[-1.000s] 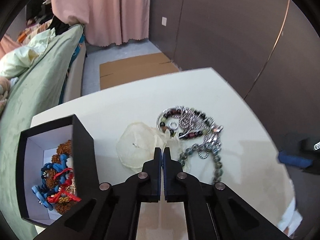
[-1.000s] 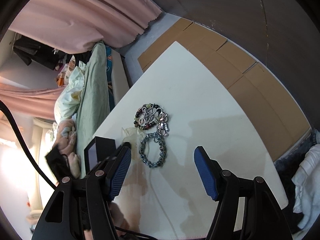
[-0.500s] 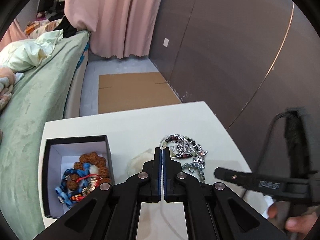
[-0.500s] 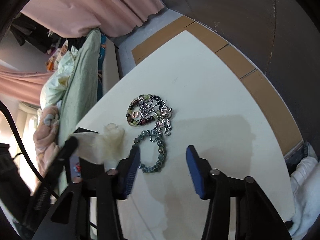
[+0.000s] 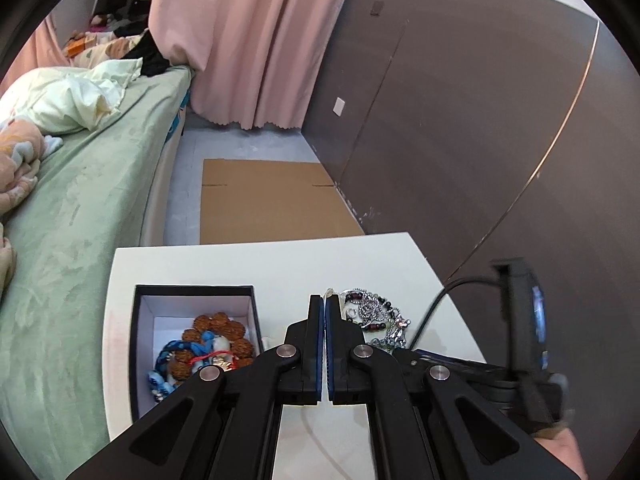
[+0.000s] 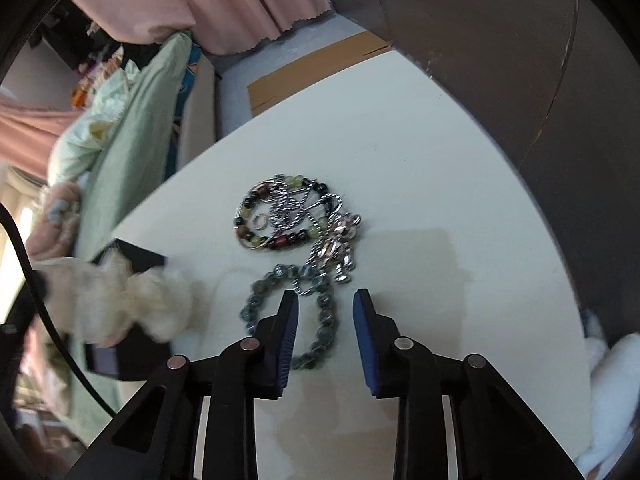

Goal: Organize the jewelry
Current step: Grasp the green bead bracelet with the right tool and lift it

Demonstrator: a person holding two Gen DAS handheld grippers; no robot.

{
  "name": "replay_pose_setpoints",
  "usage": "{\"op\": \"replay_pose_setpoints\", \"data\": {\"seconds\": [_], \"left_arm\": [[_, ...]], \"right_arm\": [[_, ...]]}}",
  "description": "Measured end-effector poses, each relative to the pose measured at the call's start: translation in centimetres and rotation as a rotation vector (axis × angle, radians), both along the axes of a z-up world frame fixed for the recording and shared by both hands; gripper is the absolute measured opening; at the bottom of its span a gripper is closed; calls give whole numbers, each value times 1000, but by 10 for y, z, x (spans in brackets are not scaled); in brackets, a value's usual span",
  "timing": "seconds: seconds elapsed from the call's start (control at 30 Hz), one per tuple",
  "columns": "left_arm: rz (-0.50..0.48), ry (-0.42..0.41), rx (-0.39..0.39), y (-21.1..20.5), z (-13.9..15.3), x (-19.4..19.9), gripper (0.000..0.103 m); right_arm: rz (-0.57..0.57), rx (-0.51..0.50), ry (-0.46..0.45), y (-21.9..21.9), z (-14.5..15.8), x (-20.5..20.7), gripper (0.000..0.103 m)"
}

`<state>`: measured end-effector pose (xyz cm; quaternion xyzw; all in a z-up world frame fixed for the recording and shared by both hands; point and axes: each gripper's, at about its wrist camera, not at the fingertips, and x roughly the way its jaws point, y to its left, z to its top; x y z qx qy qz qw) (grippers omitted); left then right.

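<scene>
My left gripper (image 5: 323,299) is shut on the top edge of a cream gauze pouch (image 6: 132,300), which hangs blurred above the black box (image 6: 136,258). In the left wrist view the fingers hide most of the pouch. The open black box (image 5: 192,289) holds a brown seed-bead bracelet (image 5: 218,326) and blue cord (image 5: 176,350). On the white table (image 6: 420,160) lies a heap: a multicolour bead bracelet (image 6: 280,240), a silver chain (image 6: 292,208) and a green bead bracelet (image 6: 256,296). My right gripper (image 6: 326,294) is closing around the green bracelet's right side, and its pads are not touching it.
A green-sheeted bed (image 5: 80,220) runs along the table's left side. Flat cardboard (image 5: 272,200) lies on the floor beyond the table. A dark brown wall (image 5: 480,140) stands to the right. The right tool's black housing and cable (image 5: 520,340) crowd the lower right of the left wrist view.
The left gripper rose and drew back, lifting the pouch off the table toward the box. The right gripper came down over the green bracelet and its jaws narrowed.
</scene>
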<state>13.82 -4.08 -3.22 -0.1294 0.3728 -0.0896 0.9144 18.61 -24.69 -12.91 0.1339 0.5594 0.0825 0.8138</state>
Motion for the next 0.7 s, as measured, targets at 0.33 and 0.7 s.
{"op": "replay_pose_setpoints", "data": {"seconds": [0.33,0.7], "left_arm": [[42,-67,-61,32,29,-16,0],[97,-81,-68,59,35,-23,0]], "right_arm": [[78,-121,-35,20,4,-4,10],[76,29,-139,15,39,-21,10]]}}
